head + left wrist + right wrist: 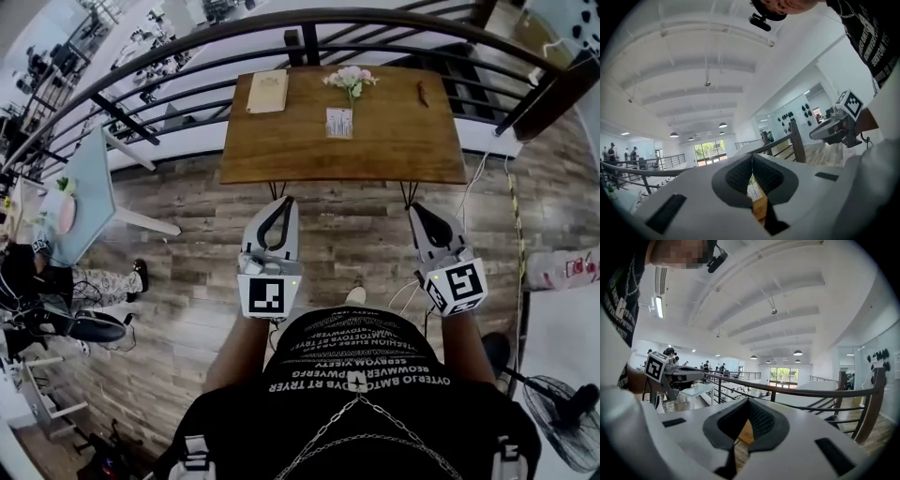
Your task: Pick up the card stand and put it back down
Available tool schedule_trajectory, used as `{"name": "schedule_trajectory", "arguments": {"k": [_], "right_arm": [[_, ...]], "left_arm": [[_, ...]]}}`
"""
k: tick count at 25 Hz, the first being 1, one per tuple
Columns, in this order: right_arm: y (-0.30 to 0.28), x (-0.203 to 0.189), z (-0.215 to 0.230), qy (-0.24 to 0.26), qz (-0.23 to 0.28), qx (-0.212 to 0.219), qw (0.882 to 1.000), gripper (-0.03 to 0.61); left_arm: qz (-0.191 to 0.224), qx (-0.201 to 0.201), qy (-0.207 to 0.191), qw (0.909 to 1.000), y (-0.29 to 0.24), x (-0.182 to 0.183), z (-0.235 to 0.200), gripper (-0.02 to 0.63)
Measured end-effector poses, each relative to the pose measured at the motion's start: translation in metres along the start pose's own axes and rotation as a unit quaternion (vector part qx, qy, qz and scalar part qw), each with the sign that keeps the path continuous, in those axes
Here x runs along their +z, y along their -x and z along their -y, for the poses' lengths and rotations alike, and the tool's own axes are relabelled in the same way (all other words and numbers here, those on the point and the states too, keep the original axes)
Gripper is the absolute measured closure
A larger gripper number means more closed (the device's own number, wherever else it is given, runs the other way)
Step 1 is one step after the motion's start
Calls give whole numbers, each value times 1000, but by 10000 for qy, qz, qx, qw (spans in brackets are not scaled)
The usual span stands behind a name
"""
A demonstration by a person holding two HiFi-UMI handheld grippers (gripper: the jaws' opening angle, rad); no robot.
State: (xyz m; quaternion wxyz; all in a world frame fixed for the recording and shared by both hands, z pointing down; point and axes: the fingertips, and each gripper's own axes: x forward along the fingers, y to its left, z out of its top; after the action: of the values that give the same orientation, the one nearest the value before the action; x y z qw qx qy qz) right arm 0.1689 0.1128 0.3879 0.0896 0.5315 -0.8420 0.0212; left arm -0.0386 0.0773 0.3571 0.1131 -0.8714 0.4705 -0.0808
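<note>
The card stand (339,123) stands on the desk (403,150) near the flowers (351,79), well ahead of the left gripper (285,201) and right gripper (415,208), whose fingers are pressed together, empty.

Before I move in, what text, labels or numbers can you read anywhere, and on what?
Nothing can be quoted with confidence.
Card stand: printed, too small to read.
Tan booklet: cover print too small to read.
Black shirt: rows of white lettering, upside down and distorted, not reliably readable.
Marker cubes: square patterns only, no words.
</note>
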Motion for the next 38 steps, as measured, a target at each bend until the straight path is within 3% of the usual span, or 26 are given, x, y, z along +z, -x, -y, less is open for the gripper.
{"name": "schedule_trajectory", "arguments": {"k": [9, 15, 20, 38], "right_arm": [[-4, -7, 28, -75, -73, 93, 9999, 565], [-21, -10, 20, -22, -138, 267, 9995, 565], [-41, -12, 11, -177, -150, 445, 9987, 565], [-153, -7, 21, -232, -498, 216, 9983, 565]], "left_arm": [[-283, 201, 63, 9994, -4, -5, 3, 586], [-352, 246, 189, 9989, -7, -18, -6, 586], [-406, 116, 206, 9989, -21, -31, -15, 586], [-375, -393, 278, 9981, -121, -54, -91, 586]]}}
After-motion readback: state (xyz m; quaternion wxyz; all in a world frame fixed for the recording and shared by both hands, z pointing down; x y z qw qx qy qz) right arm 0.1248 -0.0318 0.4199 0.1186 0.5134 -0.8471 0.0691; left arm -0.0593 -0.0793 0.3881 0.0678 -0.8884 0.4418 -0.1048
